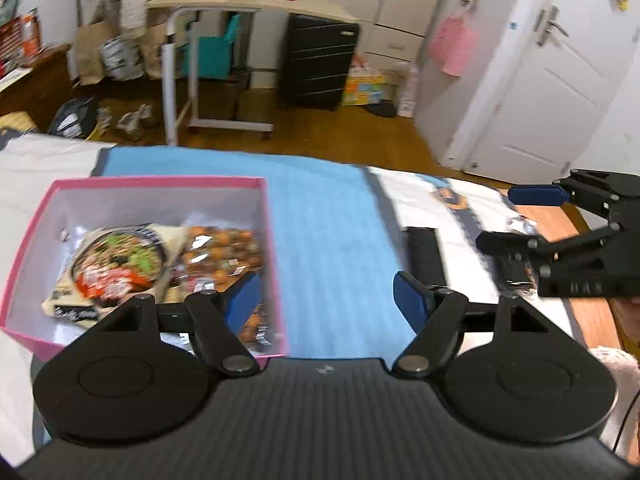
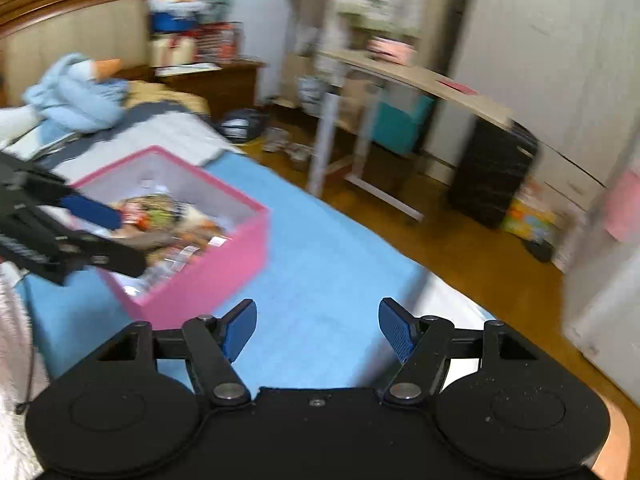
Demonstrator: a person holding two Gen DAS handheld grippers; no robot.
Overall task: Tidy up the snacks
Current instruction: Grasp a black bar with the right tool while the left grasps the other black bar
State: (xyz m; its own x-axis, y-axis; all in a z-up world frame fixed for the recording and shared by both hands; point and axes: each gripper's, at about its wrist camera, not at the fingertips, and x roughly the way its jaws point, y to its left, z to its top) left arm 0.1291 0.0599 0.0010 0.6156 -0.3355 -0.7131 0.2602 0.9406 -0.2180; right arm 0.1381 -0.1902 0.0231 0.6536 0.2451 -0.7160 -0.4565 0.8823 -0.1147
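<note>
Snacks lie in the pink box, which sits on a blue cloth at centre left of the left wrist view and at mid left of the right wrist view. Inside, a packet printed with a bowl of food lies at the left, and clear bags of orange-brown pieces lie beside it at the right.

The left gripper stands at the bottom centre of its own view, jaws apart and nothing between them; only the blue cloth shows in the gap. Its left blue pad overlaps the box's near right corner in the picture; whether it touches the box cannot be told.

The right gripper is likewise spread wide with nothing in it, blue cloth showing between its pads. In the left wrist view it sits at the right edge, over white bedding, with small wrapped items blurred behind its fingers. A black bar-shaped object lies on the bedding just right of the cloth.

Beyond the bed is a wooden floor, with a rolling table at upper centre, a black suitcase under it, and a white door at upper right.
</note>
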